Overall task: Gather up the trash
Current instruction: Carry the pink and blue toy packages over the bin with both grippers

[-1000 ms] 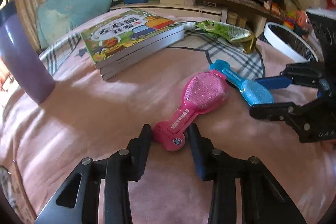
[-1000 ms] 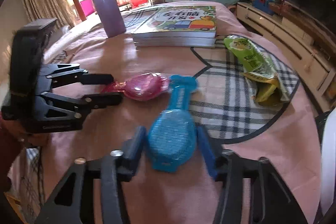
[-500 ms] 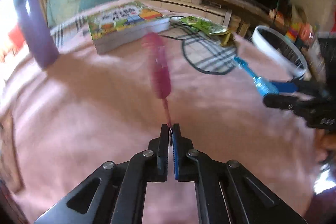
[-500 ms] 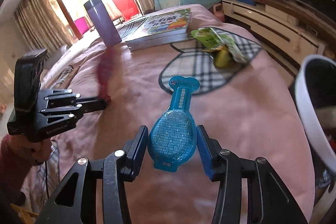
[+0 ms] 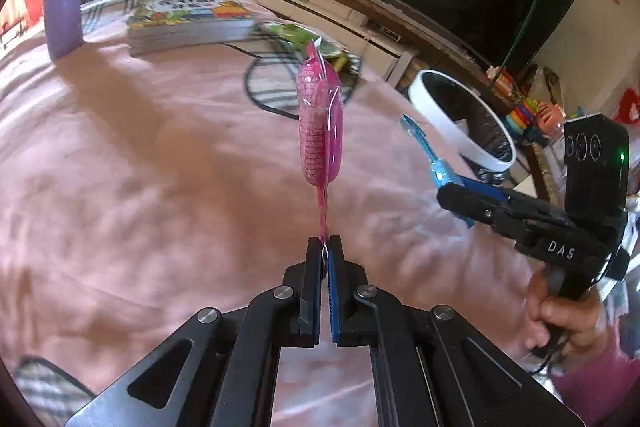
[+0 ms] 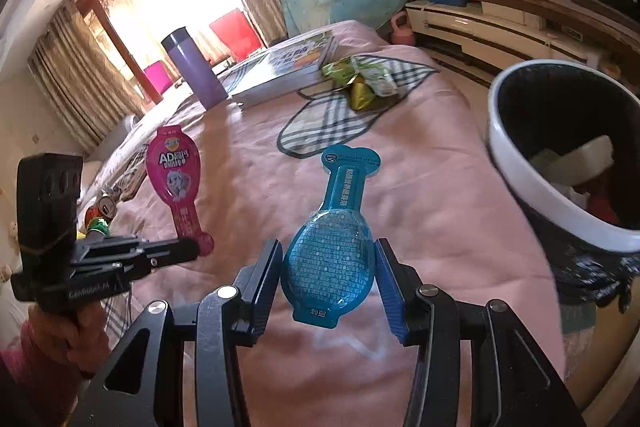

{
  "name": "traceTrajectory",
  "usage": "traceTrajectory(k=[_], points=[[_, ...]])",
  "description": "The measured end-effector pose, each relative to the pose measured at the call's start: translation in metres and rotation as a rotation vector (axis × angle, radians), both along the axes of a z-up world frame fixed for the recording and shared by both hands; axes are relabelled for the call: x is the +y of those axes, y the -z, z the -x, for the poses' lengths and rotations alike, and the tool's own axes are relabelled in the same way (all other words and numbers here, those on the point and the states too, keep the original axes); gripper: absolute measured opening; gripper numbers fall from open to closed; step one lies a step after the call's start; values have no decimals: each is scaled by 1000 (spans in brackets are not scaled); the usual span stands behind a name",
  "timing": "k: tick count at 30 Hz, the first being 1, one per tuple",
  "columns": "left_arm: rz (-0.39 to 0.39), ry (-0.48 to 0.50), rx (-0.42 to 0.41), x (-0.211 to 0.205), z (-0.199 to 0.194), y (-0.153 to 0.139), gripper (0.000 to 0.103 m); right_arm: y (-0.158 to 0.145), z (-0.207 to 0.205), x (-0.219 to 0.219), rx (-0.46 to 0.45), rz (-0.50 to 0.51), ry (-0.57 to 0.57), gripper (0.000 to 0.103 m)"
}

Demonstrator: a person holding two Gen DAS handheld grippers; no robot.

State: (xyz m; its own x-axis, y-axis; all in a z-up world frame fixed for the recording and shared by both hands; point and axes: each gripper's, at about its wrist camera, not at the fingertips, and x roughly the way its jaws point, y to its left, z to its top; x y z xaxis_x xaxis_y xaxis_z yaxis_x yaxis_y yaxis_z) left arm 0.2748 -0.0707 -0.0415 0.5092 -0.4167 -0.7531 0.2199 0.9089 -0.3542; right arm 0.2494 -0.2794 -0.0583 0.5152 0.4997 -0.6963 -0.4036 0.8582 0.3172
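My left gripper point(image 5: 325, 241) is shut on the thin tail of a pink blister pack point(image 5: 320, 115), which stands edge-on above the pink bedspread. From the right wrist view the same pink pack point(image 6: 174, 171) shows its printed face, pinched by the left gripper point(image 6: 196, 247). My right gripper point(image 6: 328, 259) is shut on the rounded body of a blue blister pack point(image 6: 334, 251), held flat above the bed; seen from the left, that blue pack point(image 5: 434, 163) sticks out of the right gripper point(image 5: 448, 193). A white-rimmed trash bin point(image 6: 568, 187) with a black liner stands beside the bed, right of the blue pack.
A green snack wrapper point(image 6: 362, 79) lies on a plaid patch further back. Behind it are a stack of books point(image 6: 288, 67) and a purple tumbler point(image 6: 192, 71). A low cabinet point(image 5: 352, 11) runs along the wall beyond the bin. A hand grips each gripper handle.
Both packs were lifted off the bedspread. The left jaws closed onto the pink pack's tail and rolled it edge-on. Both grippers moved toward the bin, which now looms larger.
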Motion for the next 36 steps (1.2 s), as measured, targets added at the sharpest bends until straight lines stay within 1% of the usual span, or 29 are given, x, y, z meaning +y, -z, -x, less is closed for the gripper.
traceTrajectory(k=[5,8,17,26,36], points=[[1,-3,-17,-31,1,-3,1,-7,9,-21,-20,-23,25,47],[-15,-3,-36,-49,3,-7,1,-11,14,-34,-32,-40,49,47],[-41,-9,-73,-86,6,-18,1,-19,20,-71,-58,-75,112,47],[-83,22,-114,-116,8,-30,2,-27,24,-99,-82,-96,167,47],[-102,63,-123,-137,0,-35,2,-32,24,-123,-103,-104,218,47]])
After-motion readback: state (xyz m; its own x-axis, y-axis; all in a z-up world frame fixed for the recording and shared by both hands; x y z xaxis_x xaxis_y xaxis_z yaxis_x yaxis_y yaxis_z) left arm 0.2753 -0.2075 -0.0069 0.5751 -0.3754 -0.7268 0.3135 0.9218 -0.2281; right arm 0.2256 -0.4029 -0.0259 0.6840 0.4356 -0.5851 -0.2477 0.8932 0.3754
